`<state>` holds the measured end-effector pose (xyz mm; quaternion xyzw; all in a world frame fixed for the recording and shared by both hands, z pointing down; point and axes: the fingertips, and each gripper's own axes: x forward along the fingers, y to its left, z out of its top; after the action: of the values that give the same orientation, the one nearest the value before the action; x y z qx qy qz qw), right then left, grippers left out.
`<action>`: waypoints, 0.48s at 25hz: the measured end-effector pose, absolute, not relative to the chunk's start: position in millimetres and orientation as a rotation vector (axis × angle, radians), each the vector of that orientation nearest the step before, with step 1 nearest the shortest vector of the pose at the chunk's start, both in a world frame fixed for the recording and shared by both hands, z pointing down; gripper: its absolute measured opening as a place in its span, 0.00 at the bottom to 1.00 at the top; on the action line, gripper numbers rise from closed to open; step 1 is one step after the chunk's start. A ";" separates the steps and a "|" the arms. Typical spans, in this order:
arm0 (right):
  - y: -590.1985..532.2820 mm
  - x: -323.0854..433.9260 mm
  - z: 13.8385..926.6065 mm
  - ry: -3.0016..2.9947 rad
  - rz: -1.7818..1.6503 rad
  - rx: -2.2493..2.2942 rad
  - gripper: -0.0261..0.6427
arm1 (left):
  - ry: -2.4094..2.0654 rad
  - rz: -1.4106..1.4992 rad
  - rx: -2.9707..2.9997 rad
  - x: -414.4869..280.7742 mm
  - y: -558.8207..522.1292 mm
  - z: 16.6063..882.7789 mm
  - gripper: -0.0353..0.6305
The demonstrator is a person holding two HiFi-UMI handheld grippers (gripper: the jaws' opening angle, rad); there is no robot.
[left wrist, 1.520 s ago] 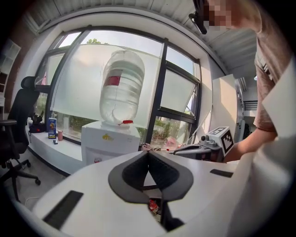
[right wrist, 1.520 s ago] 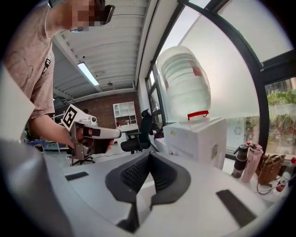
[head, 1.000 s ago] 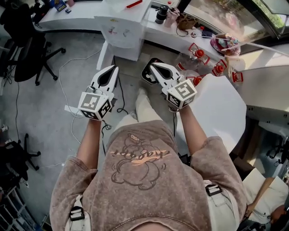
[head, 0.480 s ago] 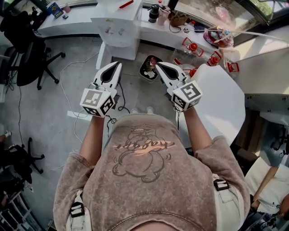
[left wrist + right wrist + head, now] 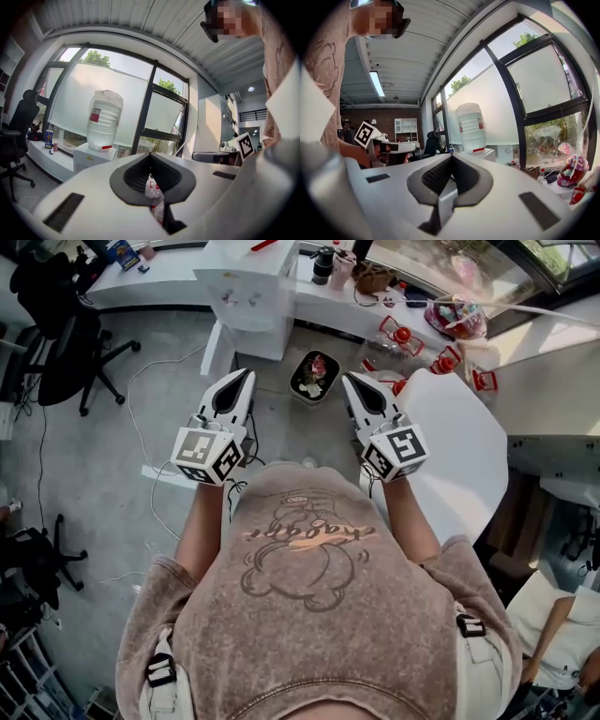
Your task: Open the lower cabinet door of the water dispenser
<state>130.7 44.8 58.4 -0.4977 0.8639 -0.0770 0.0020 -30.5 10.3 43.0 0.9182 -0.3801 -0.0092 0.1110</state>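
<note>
Well, with the water dispenser (image 5: 251,298) standing at the frame's upper middle, well apart from both, the left tool (image 5: 246,375) and right tool (image 5: 348,378) are hovering clenched and empty, probably needing lowering squarely toward its front.

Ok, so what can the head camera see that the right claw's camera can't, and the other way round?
Only the head view shows the grey floor, the black office chair and the bin on the floor ahead of the claws. Only the right gripper view shows the ceiling light and the trees outside the window. Both show the white water dispenser and the left claw.
</note>
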 end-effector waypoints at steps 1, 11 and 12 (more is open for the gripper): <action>47.7 134.7 59.9 2.703 -0.242 -1.573 0.05 | -1.135 -0.037 2.686 -31.1 11.2 44.3 0.08; 54.2 157.6 91.6 2.697 -0.252 -1.669 0.05 | -1.219 -0.016 2.637 -31.8 18.4 80.4 0.08; 54.3 157.8 94.8 2.707 -0.262 -1.676 0.05 | -1.224 -0.016 2.632 -32.0 18.6 82.7 0.08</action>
<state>157.8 54.3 94.8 -0.5245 0.8470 -0.0820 -0.0264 -32.0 18.6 82.7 0.9003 -0.4186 -0.0056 0.1191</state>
